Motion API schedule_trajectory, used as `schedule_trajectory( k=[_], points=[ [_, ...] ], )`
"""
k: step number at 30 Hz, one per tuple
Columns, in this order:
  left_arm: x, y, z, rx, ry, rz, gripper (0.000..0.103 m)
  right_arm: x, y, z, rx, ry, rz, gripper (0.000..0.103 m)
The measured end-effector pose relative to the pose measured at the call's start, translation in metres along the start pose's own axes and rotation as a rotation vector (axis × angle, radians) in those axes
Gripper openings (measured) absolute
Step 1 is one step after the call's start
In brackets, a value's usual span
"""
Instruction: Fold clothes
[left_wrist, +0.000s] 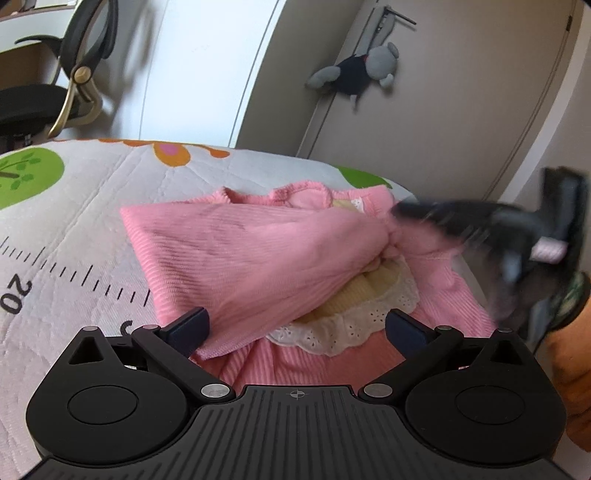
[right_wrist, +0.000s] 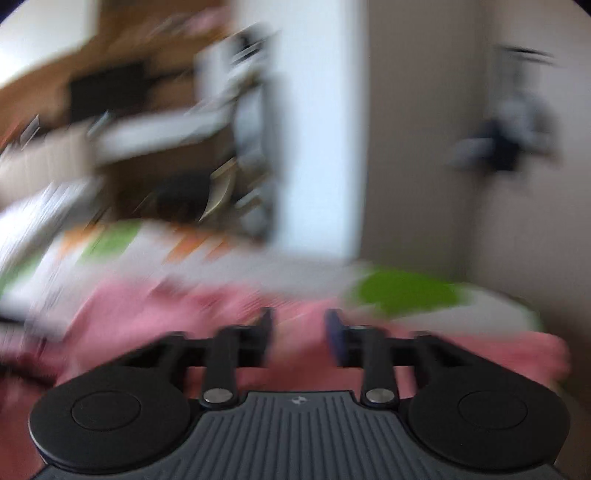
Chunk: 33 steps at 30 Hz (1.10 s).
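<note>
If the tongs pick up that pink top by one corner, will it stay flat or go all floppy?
Probably floppy: the pink top already bends where the right tongs seem to bunch one edge. It likely weighs little, being thin ribbed knit. The lace trim looks delicate and might snag. The left tongs hang open above it.
</note>
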<state>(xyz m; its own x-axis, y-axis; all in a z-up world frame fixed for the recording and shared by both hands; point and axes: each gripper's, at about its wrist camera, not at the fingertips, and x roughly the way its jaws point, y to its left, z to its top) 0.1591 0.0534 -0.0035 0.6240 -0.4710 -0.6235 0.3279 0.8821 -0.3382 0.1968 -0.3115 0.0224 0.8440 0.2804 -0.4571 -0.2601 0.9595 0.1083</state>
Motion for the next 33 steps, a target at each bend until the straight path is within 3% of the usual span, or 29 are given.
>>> schedule_trajectory(
  k=[2, 5, 8, 10, 11, 12, 13, 14, 16, 20, 22, 25, 28, 30, 31, 33],
  points=[
    [0.002, 0.002, -0.001, -0.019, 0.002, -0.004, 0.103, -0.016, -0.054, 0.006, 0.158, -0.057, -0.135, 0.055],
    [0.003, 0.004, -0.001, -0.034, 0.003, -0.006, 0.103, -0.018, -0.113, -0.007, 0.281, -0.053, -0.238, 0.056],
    [0.002, 0.002, 0.001, -0.044, 0.003, -0.004, 0.103, -0.001, -0.145, -0.034, 0.399, 0.01, -0.2, 0.061],
    [0.001, 0.0, 0.002, -0.045, 0.005, -0.001, 0.103, 0.015, -0.144, -0.047, 0.458, 0.043, -0.157, 0.061],
    [0.0, -0.001, 0.003, -0.044, 0.007, 0.002, 0.103, 0.024, -0.143, -0.053, 0.486, 0.059, -0.134, 0.054],
    [-0.001, -0.002, 0.004, -0.043, 0.008, 0.004, 0.103, 0.025, -0.133, -0.046, 0.448, 0.053, -0.128, 0.026],
    [-0.003, -0.002, 0.006, -0.042, 0.007, 0.006, 0.103, 0.023, -0.121, -0.036, 0.39, 0.04, -0.128, 0.011],
    [-0.005, -0.002, 0.007, -0.041, 0.005, 0.009, 0.103, 0.022, -0.109, -0.025, 0.331, 0.027, -0.128, 0.007],
    [-0.01, -0.001, 0.009, -0.04, -0.008, 0.018, 0.103, 0.002, -0.067, 0.01, 0.18, -0.072, -0.071, 0.005],
    [-0.014, 0.005, 0.007, -0.062, -0.023, 0.024, 0.103, -0.051, 0.039, 0.068, -0.072, -0.224, 0.148, 0.005],
    [-0.013, 0.007, 0.003, -0.075, -0.021, 0.017, 0.103, -0.055, 0.088, 0.074, -0.167, -0.209, 0.268, 0.005],
    [-0.016, 0.008, -0.003, -0.072, -0.022, 0.008, 0.103, -0.034, 0.141, 0.061, -0.26, -0.117, 0.407, 0.005],
    [-0.025, 0.007, -0.008, -0.046, -0.016, 0.003, 0.103, -0.01, 0.177, 0.036, -0.311, 0.008, 0.564, 0.021],
    [-0.032, 0.007, -0.012, -0.023, 0.0, 0.003, 0.103, 0.007, 0.201, 0.02, -0.345, 0.091, 0.668, 0.041],
    [-0.036, 0.007, -0.014, -0.013, 0.006, 0.003, 0.103, 0.006, 0.196, 0.022, -0.325, 0.083, 0.694, 0.043],
    [-0.043, 0.008, -0.016, 0.008, 0.013, 0.0, 0.103, -0.003, 0.176, 0.03, -0.263, 0.032, 0.729, 0.058]
  ],
)
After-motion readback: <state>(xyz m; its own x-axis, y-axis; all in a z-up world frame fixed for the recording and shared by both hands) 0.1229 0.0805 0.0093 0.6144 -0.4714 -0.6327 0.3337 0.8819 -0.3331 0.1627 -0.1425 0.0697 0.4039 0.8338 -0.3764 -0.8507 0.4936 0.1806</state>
